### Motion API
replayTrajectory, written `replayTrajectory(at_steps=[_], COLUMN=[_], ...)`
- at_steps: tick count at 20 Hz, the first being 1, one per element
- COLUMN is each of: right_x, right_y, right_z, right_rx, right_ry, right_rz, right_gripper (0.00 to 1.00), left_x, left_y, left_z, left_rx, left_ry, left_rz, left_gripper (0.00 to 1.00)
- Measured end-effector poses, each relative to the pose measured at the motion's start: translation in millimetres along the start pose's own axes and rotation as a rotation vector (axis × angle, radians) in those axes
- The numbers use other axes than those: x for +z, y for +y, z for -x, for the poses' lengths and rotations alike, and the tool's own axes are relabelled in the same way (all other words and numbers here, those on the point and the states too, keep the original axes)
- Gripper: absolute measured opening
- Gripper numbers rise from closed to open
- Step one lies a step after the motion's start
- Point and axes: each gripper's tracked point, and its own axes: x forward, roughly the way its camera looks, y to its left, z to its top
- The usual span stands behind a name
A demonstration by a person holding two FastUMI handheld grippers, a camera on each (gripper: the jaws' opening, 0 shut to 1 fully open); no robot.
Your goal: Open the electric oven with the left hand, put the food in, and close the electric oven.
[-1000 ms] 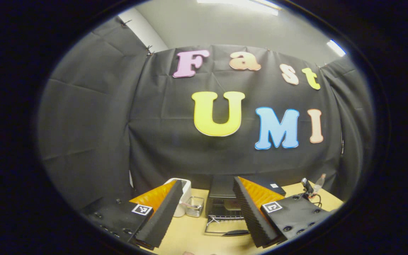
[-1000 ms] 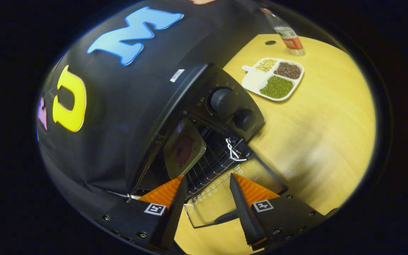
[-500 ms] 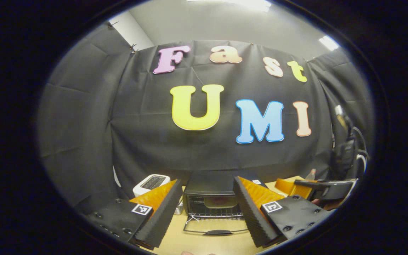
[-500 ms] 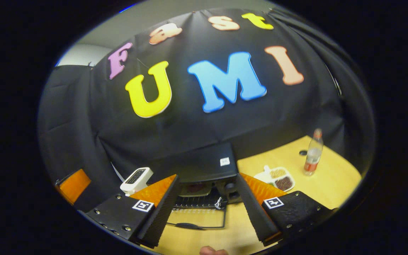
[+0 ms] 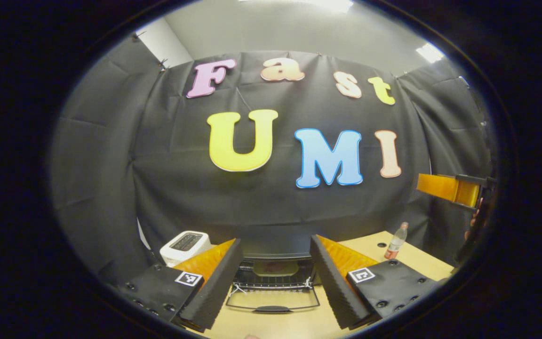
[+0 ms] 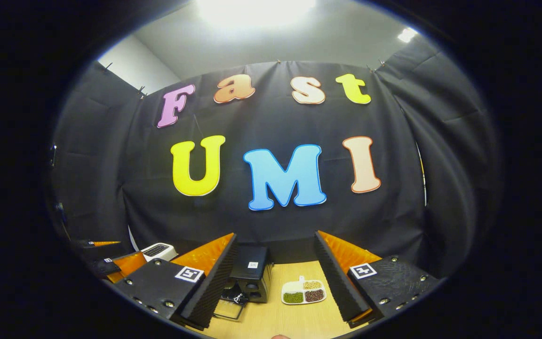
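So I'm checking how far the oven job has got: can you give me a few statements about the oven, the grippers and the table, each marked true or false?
1. The oven door hangs open, folded down flat. True.
2. A dish sits on the rack inside the oven. True.
3. The left gripper is clamped on the door handle. False: its fingers stand apart, holding nothing.
4. The right gripper carries the divided plate. False: it is open, and the divided plate lies on the table.
5. A white toaster stands left of the oven in the left gripper view. True.
6. The bottle lies on its side. False: it stands upright.
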Motion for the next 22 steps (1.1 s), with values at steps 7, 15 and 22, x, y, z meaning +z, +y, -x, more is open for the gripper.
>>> replayTrajectory(at_steps=[7,15,22], right_x=[-11,-32,-53], right_y=[-18,-43,-72], right_z=[-9,-16,-16], right_rx=[-0.006,-0.041,-0.111], right_ry=[0.037,0.098,0.154], right_rz=[-0.005,-0.004,-0.014], right_gripper=[0.97,0.97,0.97], left_x=[-82,-222,-312], left_y=[-11,-2,0], left_z=[-39,-49,-34], left_rx=[-0.055,-0.088,-0.105], left_ry=[0.24,0.727,1.049], left_rz=[-0.029,-0.044,-0.008], left_gripper=[0.97,0.97,0.97])
